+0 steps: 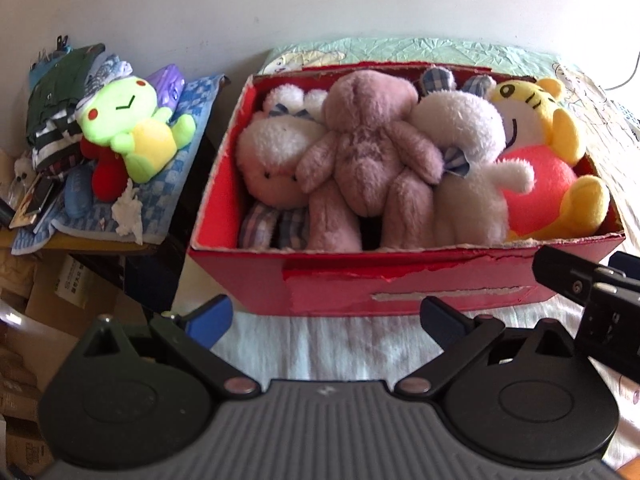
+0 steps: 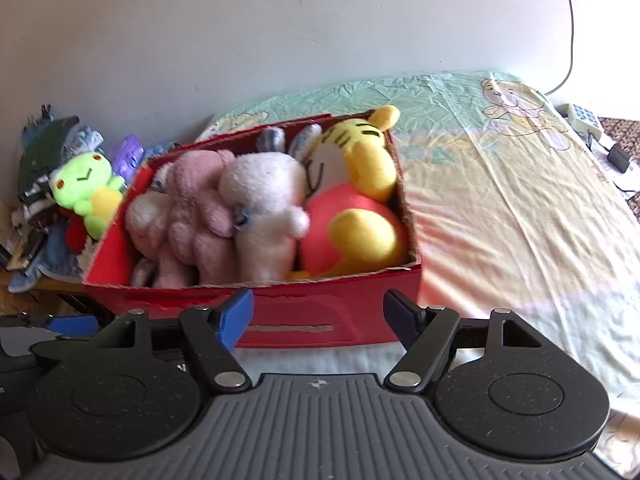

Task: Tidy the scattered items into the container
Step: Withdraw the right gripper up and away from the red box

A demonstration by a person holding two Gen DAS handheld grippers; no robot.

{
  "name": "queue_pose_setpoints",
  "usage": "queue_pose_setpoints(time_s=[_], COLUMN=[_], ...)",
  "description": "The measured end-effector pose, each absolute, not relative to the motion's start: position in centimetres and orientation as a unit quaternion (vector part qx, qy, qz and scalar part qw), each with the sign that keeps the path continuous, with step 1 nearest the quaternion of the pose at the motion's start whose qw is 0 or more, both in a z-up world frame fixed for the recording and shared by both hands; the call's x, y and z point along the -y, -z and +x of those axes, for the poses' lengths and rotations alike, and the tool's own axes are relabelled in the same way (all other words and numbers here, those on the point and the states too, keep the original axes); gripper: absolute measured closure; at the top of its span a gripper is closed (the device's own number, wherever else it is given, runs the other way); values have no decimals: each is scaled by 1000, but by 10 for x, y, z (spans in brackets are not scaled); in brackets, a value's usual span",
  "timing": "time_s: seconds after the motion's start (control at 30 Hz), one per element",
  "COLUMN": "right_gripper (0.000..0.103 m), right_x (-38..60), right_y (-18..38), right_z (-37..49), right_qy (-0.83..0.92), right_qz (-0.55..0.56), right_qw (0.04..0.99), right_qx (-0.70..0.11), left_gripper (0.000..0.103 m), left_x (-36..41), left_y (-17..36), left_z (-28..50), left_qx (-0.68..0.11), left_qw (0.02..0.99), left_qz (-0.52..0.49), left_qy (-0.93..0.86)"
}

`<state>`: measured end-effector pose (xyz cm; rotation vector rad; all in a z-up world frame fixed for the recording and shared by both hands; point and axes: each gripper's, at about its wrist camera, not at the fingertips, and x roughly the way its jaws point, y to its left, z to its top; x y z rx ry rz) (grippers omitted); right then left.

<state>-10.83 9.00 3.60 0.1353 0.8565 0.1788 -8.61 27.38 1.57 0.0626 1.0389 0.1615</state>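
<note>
1. A home bedroom: a bed with a crumpled pastel cartoon-bear sheet [image 2: 500,152] stands against a plain white wall [image 2: 280,20].
2. Plush toys fill a red cardboard box [image 1: 400,284] on the bed.
3. A cluttered side table [image 1: 80,236] piled with folded clothes [image 1: 60,92] sits beside the bed's left edge.

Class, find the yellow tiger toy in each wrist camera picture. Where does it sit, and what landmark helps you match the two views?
Left wrist: the yellow tiger toy lies upper right, at the box's right end.
Right wrist: the tiger toy lies near the centre, again at the right end.
Shared landmark: the red box.
</note>
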Motion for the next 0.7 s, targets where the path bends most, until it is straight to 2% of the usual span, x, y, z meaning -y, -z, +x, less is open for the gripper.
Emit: queue_pose_setpoints(time_s=[0.27,0.33,0.37,0.7], right_gripper=[27,18,16,16], right_x=[-80,-80,-82,-101], right_y=[-33,-34,-34,-39], right_z=[-106,-103,-102,-104], right_qy=[-75,-64,-59,-86], right_qz=[42,33,26,18], right_qw=[901,902,903,904], right_qx=[-425,-425,-426,-419], left_gripper=[3,2,2,2], left_x=[-267,-268,-268,-288], left_y=[-13,-13,-14,-23], left_z=[-89,-90,-91,-95], left_qx=[-496,-496,-496,-478], left_qw=[860,859,859,864], left_qz=[31,28,27,15], left_qy=[-116,-121,-124,-154])
